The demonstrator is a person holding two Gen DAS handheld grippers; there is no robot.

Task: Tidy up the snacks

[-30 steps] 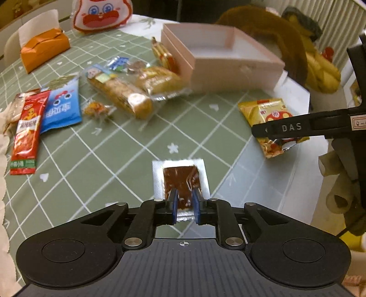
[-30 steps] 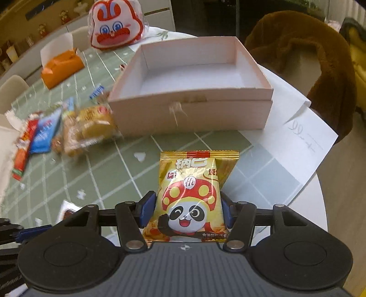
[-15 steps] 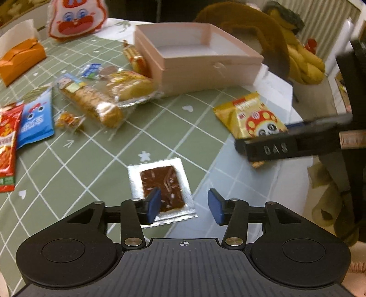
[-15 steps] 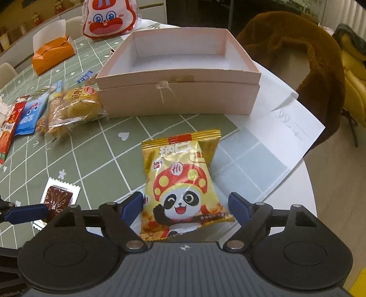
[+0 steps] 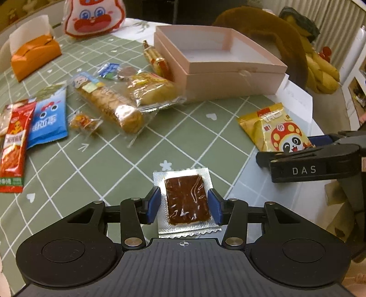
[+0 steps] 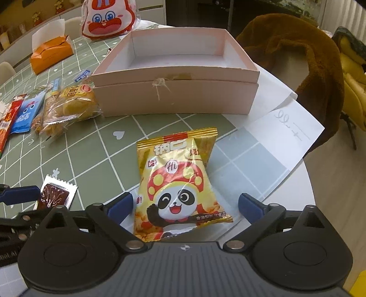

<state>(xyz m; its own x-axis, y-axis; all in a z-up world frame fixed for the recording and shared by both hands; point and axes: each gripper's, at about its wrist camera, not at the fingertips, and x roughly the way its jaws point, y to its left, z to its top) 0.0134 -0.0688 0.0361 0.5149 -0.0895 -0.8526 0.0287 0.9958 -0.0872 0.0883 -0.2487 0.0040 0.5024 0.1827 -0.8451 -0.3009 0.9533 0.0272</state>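
Note:
A brown snack in a silver foil packet lies flat on the green checked tablecloth. My left gripper stands open around it, one blue pad at each foil edge. In the right wrist view a yellow panda snack bag rests on the cloth between the fingers of my right gripper. Those jaws are opening, with gaps on both sides of the bag. An open pink box with nothing inside stands just beyond the bag. The left wrist view shows the same box at the back right.
Bread packets, a blue packet and a red packet lie at the left. An orange tissue box and a rabbit bag sit at the back. White paper covers the table's right edge beside a chair with a brown coat.
My left jaws let go of the brown foil packet and now stand apart around it. My right jaws spread wide off the panda bag, which stays on the cloth.

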